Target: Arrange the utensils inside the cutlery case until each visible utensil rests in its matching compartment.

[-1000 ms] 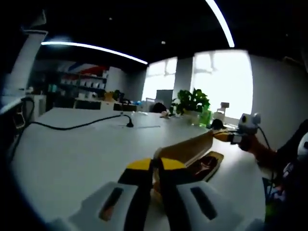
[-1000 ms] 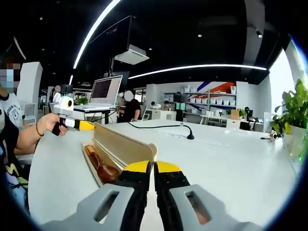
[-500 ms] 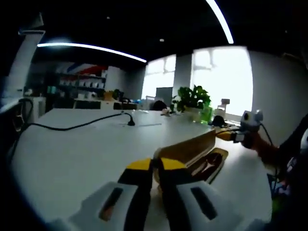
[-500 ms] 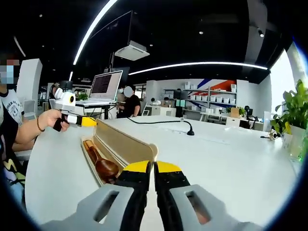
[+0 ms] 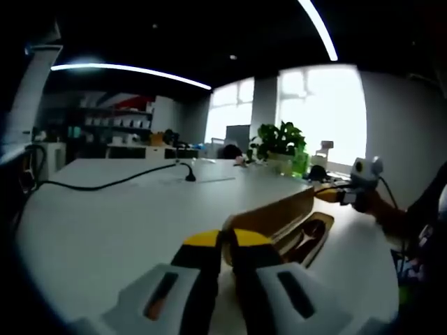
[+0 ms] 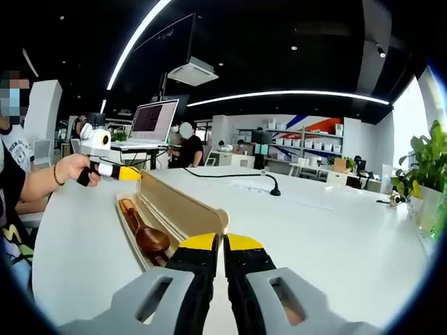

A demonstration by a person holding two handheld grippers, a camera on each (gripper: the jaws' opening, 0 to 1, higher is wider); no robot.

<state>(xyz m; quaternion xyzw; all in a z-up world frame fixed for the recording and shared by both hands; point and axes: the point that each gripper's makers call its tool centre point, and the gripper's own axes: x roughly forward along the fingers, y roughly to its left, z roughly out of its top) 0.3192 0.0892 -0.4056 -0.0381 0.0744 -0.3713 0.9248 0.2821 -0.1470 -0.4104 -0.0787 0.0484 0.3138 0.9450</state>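
On the white table (image 6: 335,230), the cutlery case (image 6: 174,213) lies open, its raised lid hiding most of the tray; a wooden spoon (image 6: 143,230) shows inside, other compartments unreadable. The right gripper (image 6: 222,246) is clenched at the case's near end, the left gripper (image 5: 223,241) clenched at the opposite end. Whether either pinches the lid, I cannot tell.

Left gripper (image 5: 225,239) low in its own view, yellow-tipped jaws pressed together, pointing forward. Right gripper (image 6: 223,243) same pose, jaws closed. In the right gripper view, the person's left hand (image 6: 72,169) grips its handle, arm stretched out, bracelet on the wrist.
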